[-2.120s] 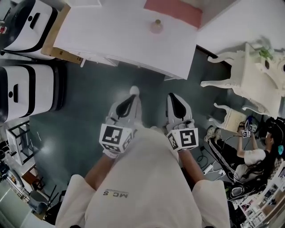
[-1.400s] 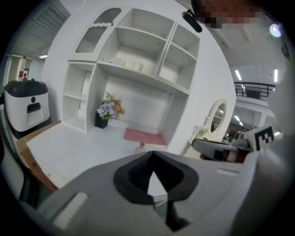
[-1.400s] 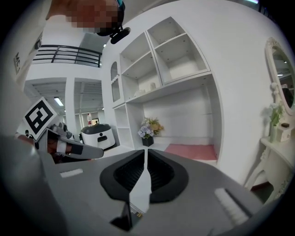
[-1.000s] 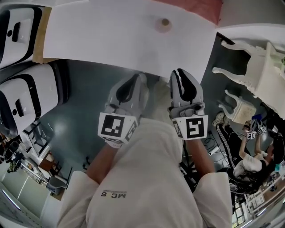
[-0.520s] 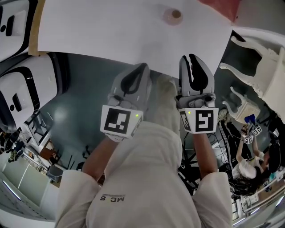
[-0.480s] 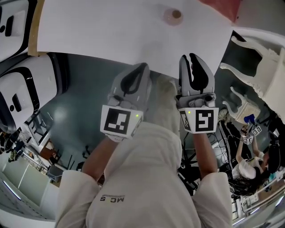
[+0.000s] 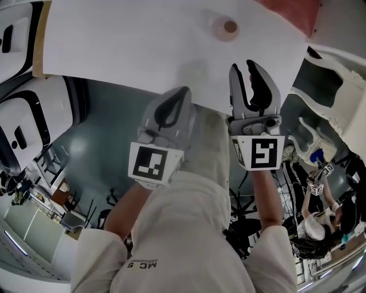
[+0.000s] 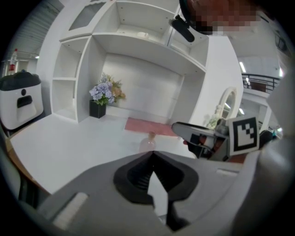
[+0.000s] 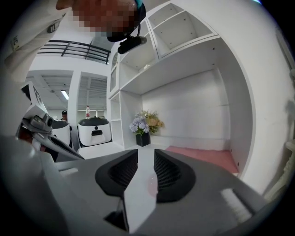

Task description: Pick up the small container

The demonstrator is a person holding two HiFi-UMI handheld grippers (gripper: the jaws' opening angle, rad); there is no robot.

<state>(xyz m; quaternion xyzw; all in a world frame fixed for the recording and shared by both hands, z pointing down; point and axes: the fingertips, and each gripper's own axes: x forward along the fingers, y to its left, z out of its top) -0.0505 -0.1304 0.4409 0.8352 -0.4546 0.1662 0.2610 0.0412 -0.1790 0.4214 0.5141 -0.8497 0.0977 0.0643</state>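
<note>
The small container (image 7: 225,27) stands on the white table (image 7: 126,40), ahead of both tools and touched by neither. The left tool (image 7: 182,92) has its jaws pressed together on nothing. The right tool (image 7: 243,67) is opening its jaws, with nothing held between them.

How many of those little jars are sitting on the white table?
1. The small container stands on the white table, near the pink mat. Nothing like it shows elsewhere, though the shelves behind are too far to check.
</note>
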